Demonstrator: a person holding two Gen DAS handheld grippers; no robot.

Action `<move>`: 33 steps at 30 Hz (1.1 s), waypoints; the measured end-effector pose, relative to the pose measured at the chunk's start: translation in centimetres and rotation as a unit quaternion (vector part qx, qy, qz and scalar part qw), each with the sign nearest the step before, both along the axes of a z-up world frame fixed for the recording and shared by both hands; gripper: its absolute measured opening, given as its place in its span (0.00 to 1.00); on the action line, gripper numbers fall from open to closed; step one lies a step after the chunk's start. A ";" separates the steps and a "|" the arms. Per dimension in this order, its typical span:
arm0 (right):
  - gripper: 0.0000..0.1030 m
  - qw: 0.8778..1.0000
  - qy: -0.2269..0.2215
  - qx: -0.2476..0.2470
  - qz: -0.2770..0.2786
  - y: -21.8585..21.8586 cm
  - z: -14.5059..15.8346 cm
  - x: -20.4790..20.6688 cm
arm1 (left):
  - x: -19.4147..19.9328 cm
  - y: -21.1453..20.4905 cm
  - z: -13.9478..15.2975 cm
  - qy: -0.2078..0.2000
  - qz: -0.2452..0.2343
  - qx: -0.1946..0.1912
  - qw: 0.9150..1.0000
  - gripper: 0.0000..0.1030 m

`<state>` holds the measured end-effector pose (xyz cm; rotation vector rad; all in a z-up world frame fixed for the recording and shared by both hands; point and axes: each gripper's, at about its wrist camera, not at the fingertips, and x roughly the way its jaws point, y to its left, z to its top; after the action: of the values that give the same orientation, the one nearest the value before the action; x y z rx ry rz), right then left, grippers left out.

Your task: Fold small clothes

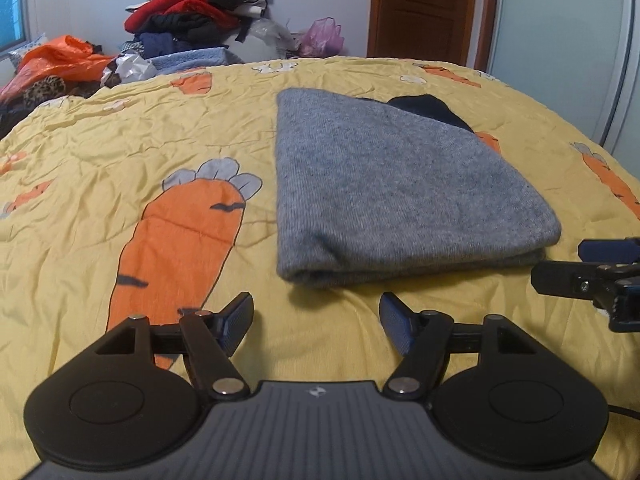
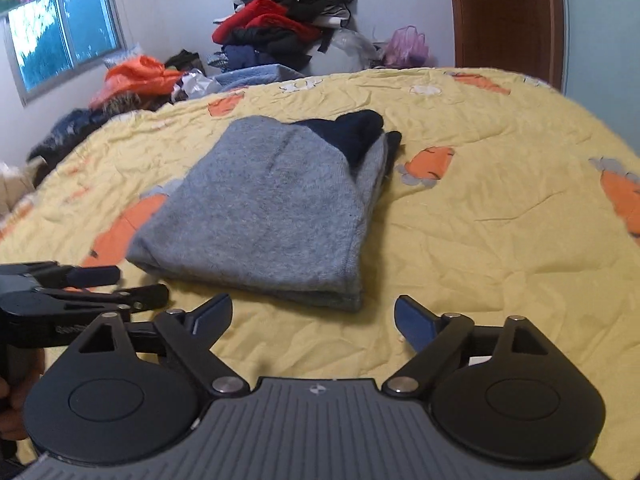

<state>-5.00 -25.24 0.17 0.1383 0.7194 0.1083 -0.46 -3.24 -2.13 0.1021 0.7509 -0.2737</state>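
Observation:
A grey knit garment (image 1: 392, 184) lies folded into a thick rectangle on the yellow bedspread (image 1: 120, 140), with a dark navy part (image 1: 428, 110) showing at its far end. In the right wrist view the same grey garment (image 2: 264, 208) lies ahead and slightly left, its navy part (image 2: 352, 132) on top at the back. My left gripper (image 1: 316, 326) stands open just short of the garment's near edge, nothing between its fingers. My right gripper (image 2: 314, 322) is open too, empty, just in front of the fold's near right corner. Each gripper shows in the other's view at the side.
The bedspread (image 2: 500, 220) has orange carrot prints. Beyond the bed's far edge a tall pile of clothes (image 1: 200, 8) and plastic bags (image 1: 60, 60) stands against the wall. A brown door (image 1: 424, 8) is at the back right, a window (image 2: 60, 32) at the left.

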 end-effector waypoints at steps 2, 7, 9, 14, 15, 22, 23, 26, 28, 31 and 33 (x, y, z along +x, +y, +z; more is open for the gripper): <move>0.86 1.000 0.004 0.028 -0.005 -0.3 -0.1 -0.1 | -0.2 0.2 -0.1 0.003 0.006 -0.003 1.000 0.67; 0.90 0.999 0.005 0.038 -0.006 0.3 -0.4 -0.9 | -0.8 0.5 -0.2 0.001 0.017 -0.003 1.000 0.71; 0.90 0.999 0.004 0.035 -0.006 0.6 -0.4 -1.0 | -1.1 0.6 -0.3 -0.004 0.019 -0.002 1.000 0.73; 0.93 0.999 0.000 0.041 -0.017 0.8 -0.5 -1.5 | -2.0 0.8 -0.2 -0.016 0.019 -0.003 1.000 0.76; 0.97 0.999 0.000 0.040 -0.017 0.9 -0.6 -1.6 | -2.1 0.8 -0.3 -0.019 0.020 -0.001 1.000 0.79; 0.99 1.000 -0.012 0.002 -0.016 1.8 -1.8 -0.8 | -2.0 1.1 -1.1 -0.053 0.036 0.020 0.998 0.81; 0.99 1.000 -0.012 -0.003 -0.018 1.9 -2.1 -0.5 | -1.9 1.2 -1.3 -0.051 0.037 0.020 0.998 0.81; 1.00 0.999 -0.012 -0.018 -0.032 2.2 -2.7 0.1 | -1.7 1.7 -1.8 -0.048 0.044 0.008 0.998 0.84; 1.00 0.999 -0.014 -0.032 -0.039 2.5 -3.2 0.3 | -1.9 1.7 -2.0 -0.057 0.051 0.010 0.997 0.92; 1.00 0.997 -0.017 -0.059 -0.039 3.1 -3.5 0.4 | -2.0 1.9 -2.2 -0.057 0.059 0.011 0.997 0.96; 1.00 0.997 -0.016 -0.065 -0.037 3.2 -3.7 0.5 | -1.8 2.1 -2.2 -0.051 0.062 0.004 0.997 0.97</move>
<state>-4.50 -22.04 -3.50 0.0387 0.6866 -0.0062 -2.27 -1.17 -4.34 0.0769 0.6545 -0.1454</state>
